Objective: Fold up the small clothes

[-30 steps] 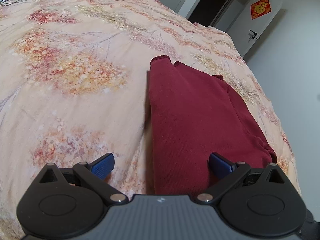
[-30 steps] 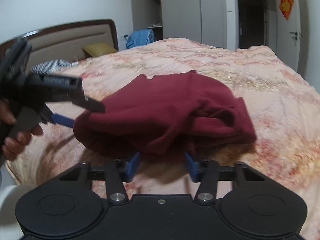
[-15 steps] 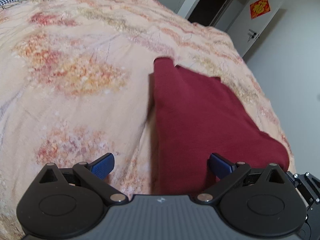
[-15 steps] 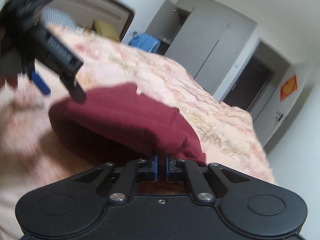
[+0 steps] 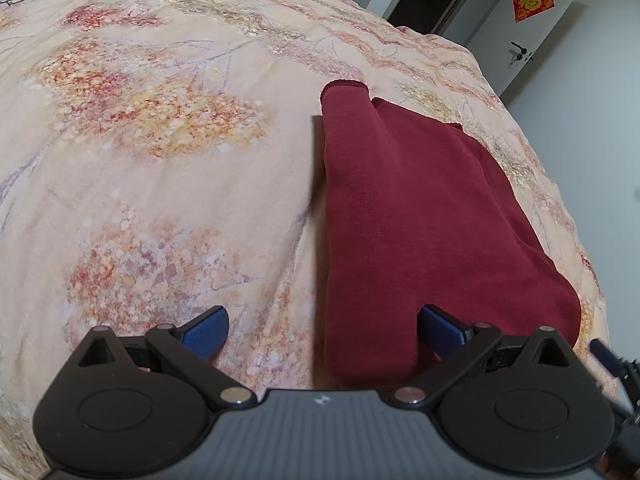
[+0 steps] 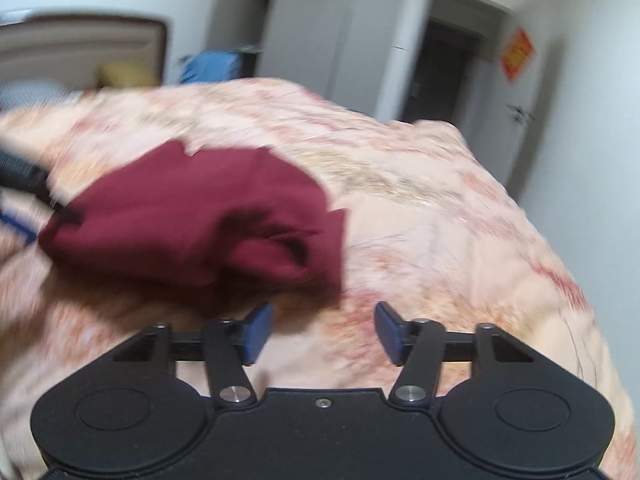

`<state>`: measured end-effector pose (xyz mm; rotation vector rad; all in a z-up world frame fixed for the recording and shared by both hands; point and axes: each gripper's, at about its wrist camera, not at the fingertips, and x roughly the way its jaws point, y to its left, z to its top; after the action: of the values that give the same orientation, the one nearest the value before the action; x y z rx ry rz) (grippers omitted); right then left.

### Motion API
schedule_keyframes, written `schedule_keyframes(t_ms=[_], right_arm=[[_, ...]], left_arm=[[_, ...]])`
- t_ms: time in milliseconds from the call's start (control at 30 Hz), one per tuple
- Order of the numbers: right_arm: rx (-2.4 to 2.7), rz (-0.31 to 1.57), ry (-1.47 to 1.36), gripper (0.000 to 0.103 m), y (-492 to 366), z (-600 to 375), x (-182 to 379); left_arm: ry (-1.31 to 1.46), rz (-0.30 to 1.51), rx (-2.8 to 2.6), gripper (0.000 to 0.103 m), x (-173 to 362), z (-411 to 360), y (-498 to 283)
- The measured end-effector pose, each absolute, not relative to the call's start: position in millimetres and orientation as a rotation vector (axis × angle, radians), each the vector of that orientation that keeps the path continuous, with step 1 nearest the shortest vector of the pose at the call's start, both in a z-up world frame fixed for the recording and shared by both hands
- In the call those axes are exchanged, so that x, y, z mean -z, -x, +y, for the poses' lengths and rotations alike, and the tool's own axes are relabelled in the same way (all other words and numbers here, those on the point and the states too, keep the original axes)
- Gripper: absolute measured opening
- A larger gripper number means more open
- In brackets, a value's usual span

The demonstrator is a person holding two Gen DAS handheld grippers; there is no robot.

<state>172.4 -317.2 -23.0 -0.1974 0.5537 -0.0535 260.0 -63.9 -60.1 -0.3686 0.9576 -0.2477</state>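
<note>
Jaws, left wrist view: left gripper (image 5: 322,326) stood wide open, empty, straddling the near end of the maroon garment (image 5: 420,216); garment lay folded on the floral bedspread (image 5: 160,140), long axis running away from the gripper, cuff end farthest. Judged soft, light, limp knit; best taken at an edge or corner

Right wrist view (blurred): right gripper (image 6: 322,332) open, empty, just beside the garment's bunched near corner

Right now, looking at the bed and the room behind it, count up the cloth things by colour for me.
Dark red garment on the bed: 1
Blue cloth by the wardrobe: 1
Yellow pillow at the headboard: 1
Peach floral bedspread: 1
Total: 4
</note>
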Motion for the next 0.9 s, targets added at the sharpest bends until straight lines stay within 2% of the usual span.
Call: schedule_keyframes(t_ms=[100,333,433,667,700,833,867,900], right_arm=[[0.064,0.529,0.092,0.078,-184.1,-332.2,15.3],[0.023,0.580,-0.095,0.078,-239.2,-350.4,13.2],[0.016,0.604,-0.118,0.068,-262.8,-350.0,20.6],[-0.015,0.654,-0.106,0.017,-286.5,-341.4,32.6],[-0.017,0.650,-0.096,0.013,-285.5,-341.4,32.4],[0.028,0.593,-0.088,0.006,-276.4,-346.7,23.7],[0.042,0.590,-0.098,0.000,-276.0,-349.1,24.3],[0.050,0.605,-0.101,0.000,-278.1,-350.7,27.9]], left_arm=[[0.366,0.957,0.247,0.103,59.7,-64.5,-260.1],[0.362,0.960,0.246,0.103,59.2,-65.0,-261.1],[0.357,0.962,0.248,0.103,59.2,-65.6,-261.9],[0.352,0.964,0.253,0.103,58.8,-66.2,-263.3],[0.350,0.965,0.253,0.103,58.6,-66.7,-263.4],[0.341,0.962,0.262,0.103,56.9,-67.9,-264.2],[0.341,0.963,0.265,0.103,57.1,-68.3,-264.5],[0.341,0.965,0.266,0.103,57.9,-68.5,-265.0]])
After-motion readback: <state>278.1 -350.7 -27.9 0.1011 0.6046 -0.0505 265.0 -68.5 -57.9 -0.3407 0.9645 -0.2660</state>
